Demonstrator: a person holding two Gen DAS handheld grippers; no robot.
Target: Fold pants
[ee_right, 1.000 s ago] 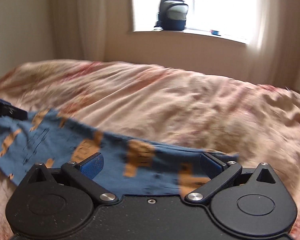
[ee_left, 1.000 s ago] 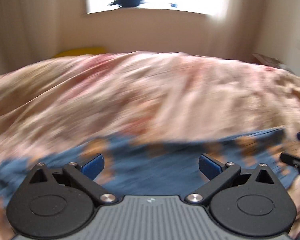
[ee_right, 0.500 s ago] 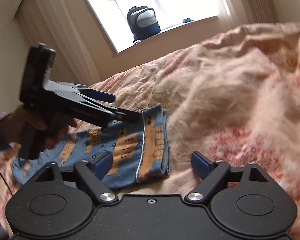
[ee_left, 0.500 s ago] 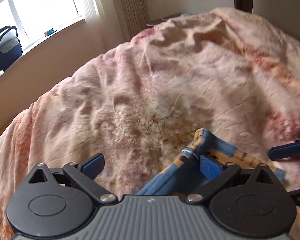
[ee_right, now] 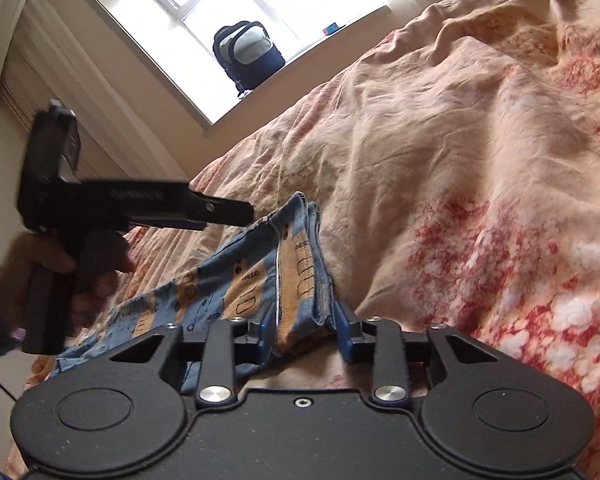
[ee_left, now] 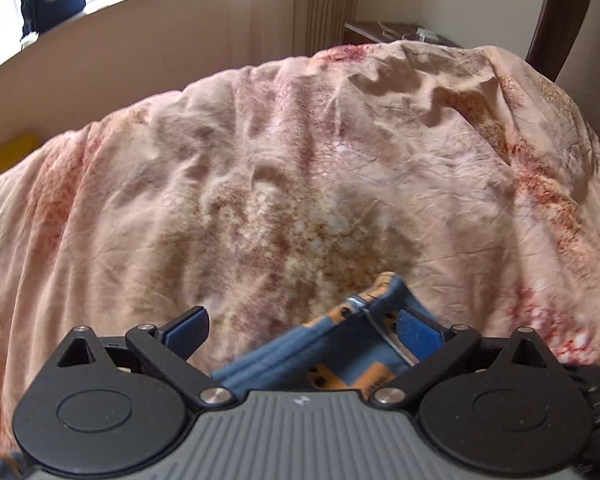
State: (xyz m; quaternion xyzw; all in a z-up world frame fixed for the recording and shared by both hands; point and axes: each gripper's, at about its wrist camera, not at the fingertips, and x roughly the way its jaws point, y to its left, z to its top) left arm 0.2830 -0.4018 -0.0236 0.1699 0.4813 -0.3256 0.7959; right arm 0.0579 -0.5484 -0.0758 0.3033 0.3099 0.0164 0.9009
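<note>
- Since the earlier frame, right gripper (ee_right: 302, 334) has closed, pinching the pants (ee_right: 296, 272) hem edge on the bedspread (ee_right: 480, 160).
- Left gripper (ee_left: 300, 330), spread wide, straddles the opposite corner, likely ready for folding.

Pants (ee_right: 256, 280): soft printed cloth, stitched hems. Bedspread (ee_left: 300, 184): wrinkled matt cloth. Right gripper (ee_right: 302, 336): matt black plastic, shiny metal rivets.

We note the pants (ee_right: 260, 280) lie on the bed (ee_right: 460, 160). Right claw (ee_right: 304, 332) sits at their near edge, fabric between its fingers; left claw (ee_right: 228, 212) is above them at left. A backpack (ee_right: 248, 56) stands on the windowsill (ee_right: 300, 60) behind the bed.
</note>
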